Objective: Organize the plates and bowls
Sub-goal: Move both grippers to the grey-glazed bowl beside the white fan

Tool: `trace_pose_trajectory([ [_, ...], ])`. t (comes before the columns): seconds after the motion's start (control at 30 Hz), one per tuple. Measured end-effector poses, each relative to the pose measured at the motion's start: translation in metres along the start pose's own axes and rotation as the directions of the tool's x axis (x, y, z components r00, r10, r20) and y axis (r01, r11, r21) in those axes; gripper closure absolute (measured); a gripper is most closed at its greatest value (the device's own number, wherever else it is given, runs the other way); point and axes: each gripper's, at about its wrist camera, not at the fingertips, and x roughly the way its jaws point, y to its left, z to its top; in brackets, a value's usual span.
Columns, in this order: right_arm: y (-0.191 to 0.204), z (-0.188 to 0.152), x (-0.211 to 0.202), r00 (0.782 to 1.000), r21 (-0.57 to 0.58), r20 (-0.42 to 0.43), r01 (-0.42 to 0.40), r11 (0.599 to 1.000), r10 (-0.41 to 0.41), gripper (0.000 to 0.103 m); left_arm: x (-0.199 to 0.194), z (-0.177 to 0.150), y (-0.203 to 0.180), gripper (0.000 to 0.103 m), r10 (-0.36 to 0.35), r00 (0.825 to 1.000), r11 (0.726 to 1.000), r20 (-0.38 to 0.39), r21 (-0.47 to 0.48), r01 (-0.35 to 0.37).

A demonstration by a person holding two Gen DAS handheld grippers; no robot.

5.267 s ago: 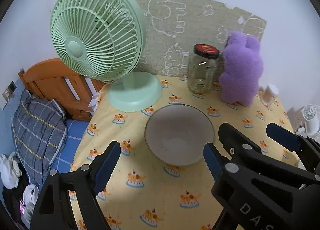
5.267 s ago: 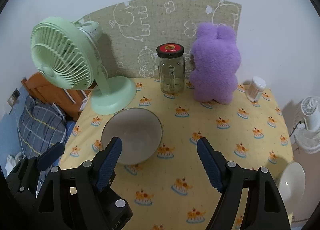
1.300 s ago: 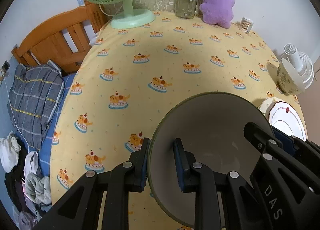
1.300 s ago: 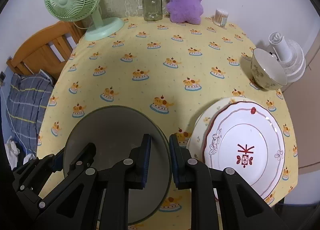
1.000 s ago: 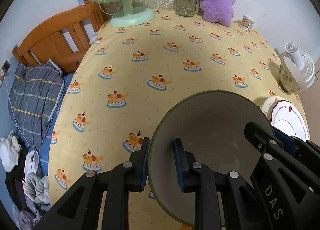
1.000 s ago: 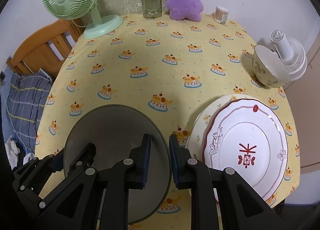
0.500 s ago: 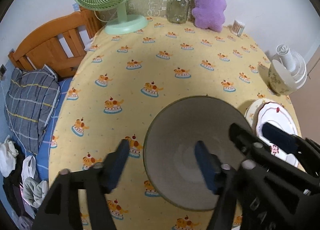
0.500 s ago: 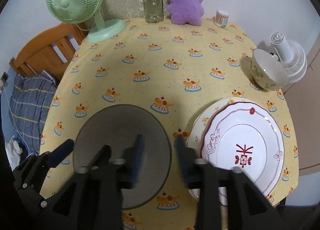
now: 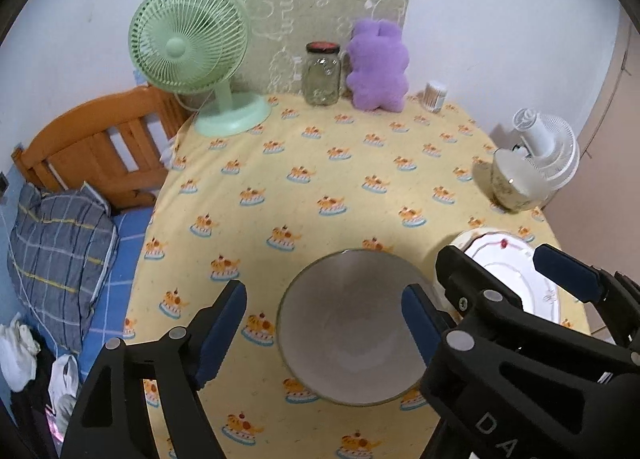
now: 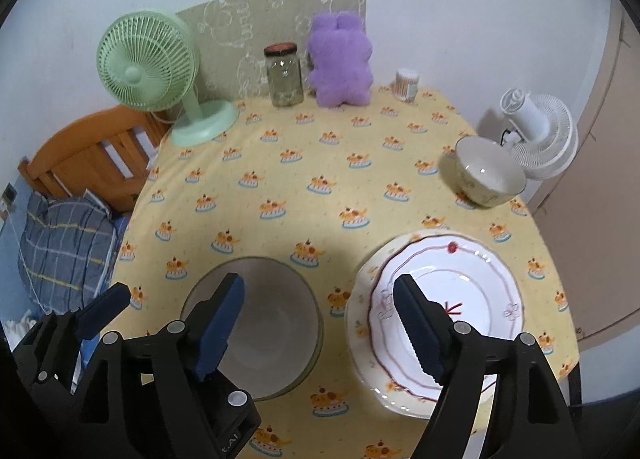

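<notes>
The grey bowl sits upright on the yellow tablecloth, nearest of all, and it is the landmark here. The left gripper hangs over it with jaws spread wide, one finger to each side of the rim and neither touching. The right gripper is likewise wide and holds nothing; its left finger stands over the bowl, its right finger over the plates.

Just to the right of the grey bowl lies the stack of plates — a red-trimmed white plate on a larger one, its rim almost meeting the bowl's. Beyond the stack and well apart from the grey bowl, near the table's right edge, stands a floral bowl beside a small white fan. Farthest from the grey bowl, along the wall, are the green fan, a glass jar and a purple plush.

The step in hand looks like a release: the grey bowl is parked by the plates. Next, I judge, comes the floral bowl — reaching across, pinching its rim and bringing it to nest in the grey one without clipping the stack.
</notes>
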Motion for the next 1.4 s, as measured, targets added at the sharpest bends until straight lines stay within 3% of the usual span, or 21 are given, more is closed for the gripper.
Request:
trace_pose_trajectory([
  [0.27, -0.029, 0.019, -0.008, 0.999, -0.006, 0.048, -0.026, 1.000, 0.027, 0.017, 0.000, 0.020, -0.032, 0.022, 0.015, 0.999, 1.000, 0.043, 0.001, -0.015],
  [0.67, -0.104, 0.067, 0.015, 0.996, -0.032, 0.059, -0.059, 0.998, 0.061, 0.014, 0.028, 0.062, -0.103, 0.022, 0.050, 0.998, 0.997, 0.045, -0.058, -0.048],
  [0.9, -0.147, 0.094, 0.040, 0.997, -0.056, 0.045, -0.059, 0.997, 0.061, 0.014, 0.055, 0.082, -0.146, 0.022, 0.087, 0.995, 0.995, 0.040, -0.057, -0.085],
  [1.3, -0.220, 0.123, 0.087, 0.998, -0.062, 0.010, -0.065, 0.996, 0.066, 0.014, 0.108, 0.104, -0.210, 0.022, 0.081, 0.997, 0.995, 0.011, -0.061, -0.080],
  [1.4, -0.235, 0.128, 0.098, 0.998, -0.056, 0.011, -0.059, 0.997, 0.059, 0.014, 0.123, 0.110, -0.224, 0.027, 0.075, 0.997, 0.996, 0.004, -0.058, -0.075],
])
